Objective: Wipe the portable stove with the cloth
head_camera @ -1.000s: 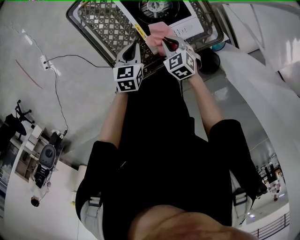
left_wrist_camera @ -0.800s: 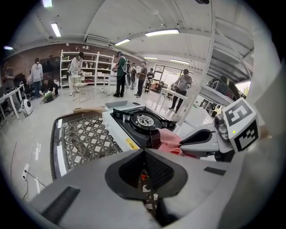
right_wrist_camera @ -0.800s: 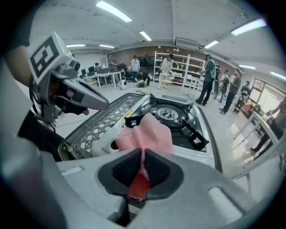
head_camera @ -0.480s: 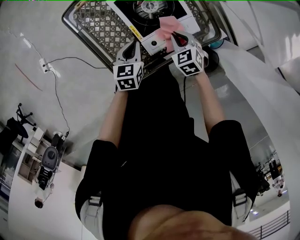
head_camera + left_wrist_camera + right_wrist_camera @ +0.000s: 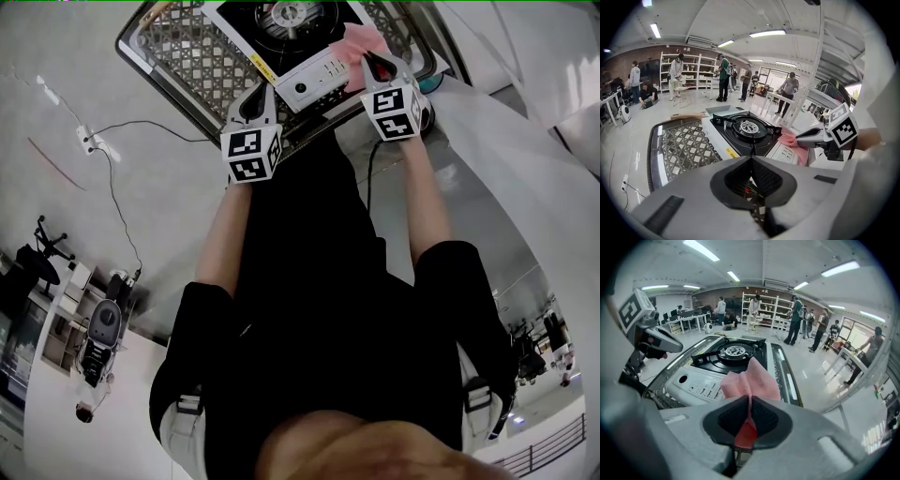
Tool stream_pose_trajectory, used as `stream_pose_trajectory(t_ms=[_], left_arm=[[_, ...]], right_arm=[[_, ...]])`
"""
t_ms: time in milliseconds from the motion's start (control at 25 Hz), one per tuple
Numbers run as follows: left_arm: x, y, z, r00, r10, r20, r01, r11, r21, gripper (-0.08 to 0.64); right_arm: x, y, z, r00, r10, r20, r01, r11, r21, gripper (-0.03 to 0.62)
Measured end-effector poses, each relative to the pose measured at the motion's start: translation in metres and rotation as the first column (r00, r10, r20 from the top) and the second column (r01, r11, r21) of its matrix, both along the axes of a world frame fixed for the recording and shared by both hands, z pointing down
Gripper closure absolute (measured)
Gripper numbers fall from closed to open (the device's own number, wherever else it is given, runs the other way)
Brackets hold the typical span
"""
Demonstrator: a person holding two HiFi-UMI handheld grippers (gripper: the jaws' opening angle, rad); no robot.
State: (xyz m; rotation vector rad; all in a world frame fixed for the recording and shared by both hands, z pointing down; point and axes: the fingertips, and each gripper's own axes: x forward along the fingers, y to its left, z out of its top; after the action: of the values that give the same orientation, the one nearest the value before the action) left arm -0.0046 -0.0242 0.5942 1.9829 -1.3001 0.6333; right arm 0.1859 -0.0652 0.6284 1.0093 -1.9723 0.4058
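The portable stove (image 5: 314, 70), white with a black burner top, sits on a metal lattice table (image 5: 187, 56). My right gripper (image 5: 372, 62) is shut on a pink cloth (image 5: 359, 39) at the stove's front right corner. In the right gripper view the cloth (image 5: 751, 378) bunches out of the gripper (image 5: 750, 401) over the white control panel (image 5: 696, 385). My left gripper (image 5: 260, 92) is shut with nothing in it, beside the stove's front left corner; whether it touches the stove I cannot tell. From the left gripper view, the stove (image 5: 746, 129) and the cloth (image 5: 790, 139) lie ahead of the gripper (image 5: 751, 161).
A power strip with a cable (image 5: 92, 129) lies on the floor left of the table. A dark round object (image 5: 424, 117) sits low by the table's right side. Several people and shelves (image 5: 689, 70) stand far back in the room.
My right gripper has slid the cloth rightward along the stove's front, from near the middle to the right corner. The left gripper has stayed put.
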Motion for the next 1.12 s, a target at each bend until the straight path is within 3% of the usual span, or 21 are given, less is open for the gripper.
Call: stream_pose_trajectory(t_ms=[280, 1120], left_arm=[[0.000, 0.000, -0.001, 1.000, 0.005, 0.001, -0.005, 1.000, -0.001, 0.560], [0.016, -0.035, -0.011, 1.000, 0.020, -0.013, -0.019, 1.000, 0.013, 0.560]], right_arm=[[0.021, -0.018, 0.001, 0.992, 0.120, 0.025, -0.119, 0.993, -0.024, 0.568], [0.014, -0.073, 0.004, 1.000, 0.024, -0.001, -0.024, 0.999, -0.026, 0.568]])
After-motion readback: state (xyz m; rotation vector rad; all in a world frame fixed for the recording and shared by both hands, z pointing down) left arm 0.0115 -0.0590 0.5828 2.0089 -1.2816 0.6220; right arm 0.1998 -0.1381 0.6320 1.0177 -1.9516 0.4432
